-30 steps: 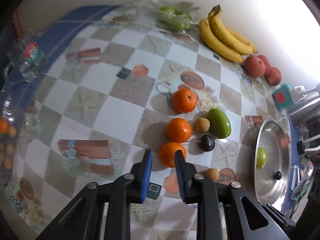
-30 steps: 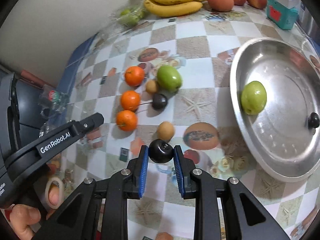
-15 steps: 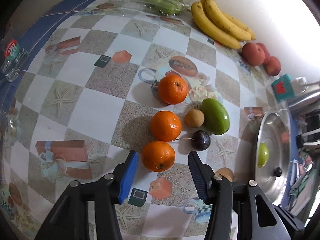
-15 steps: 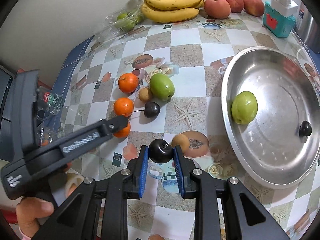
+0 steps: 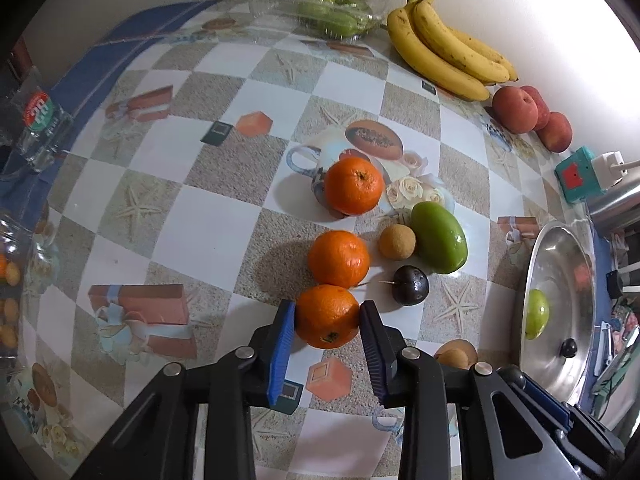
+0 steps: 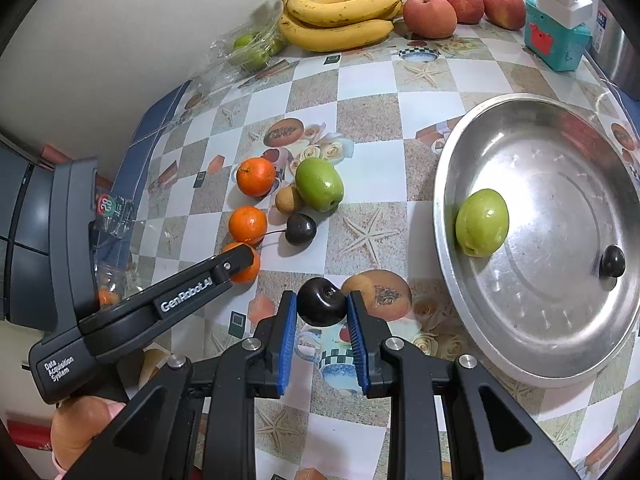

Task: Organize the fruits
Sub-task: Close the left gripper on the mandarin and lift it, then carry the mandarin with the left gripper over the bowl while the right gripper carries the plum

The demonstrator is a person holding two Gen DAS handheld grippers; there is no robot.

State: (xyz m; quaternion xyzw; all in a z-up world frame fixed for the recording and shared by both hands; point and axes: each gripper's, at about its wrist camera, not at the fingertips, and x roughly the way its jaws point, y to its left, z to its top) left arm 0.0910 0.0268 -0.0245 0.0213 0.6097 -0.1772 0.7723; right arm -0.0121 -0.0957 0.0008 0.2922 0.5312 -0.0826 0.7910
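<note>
The nearest orange (image 5: pixel 327 316) now sits between the blue pads of the left gripper (image 5: pixel 327 322); the jaws are closing and both pads touch its sides, whereas half a second ago they stood wide of it and a second ago were nearly together just short of it. It rests on the tabletop, at the near end of a row of three; the second orange (image 5: pixel 338 258) touches it just beyond the fingertips, the third orange (image 5: pixel 353 186) farther ahead. Right gripper (image 6: pixel 322 307) unchanged across all frames: jaws narrow, clamped on a dark round fruit (image 6: pixel 322 301) held at the fingertips. Ahead and right of the left tool: a stemmed dark fruit (image 5: pixel 410 291), a small brown fruit (image 5: pixel 397 242), a green mango (image 5: pixel 439 237). Far right, a steel tray (image 6: pixel 472 344) holds a green fruit (image 6: pixel 482 222) and a small dark one (image 6: pixel 612 262). Surface: checked tablecloth (image 5: pixel 200 232) printed with starfish and gift boxes. Along the white wall ahead: bananas (image 5: pixel 444 56), red peaches (image 5: pixel 516 110), bagged green fruit (image 5: pixel 332 20), a teal box (image 5: pixel 578 176).
</note>
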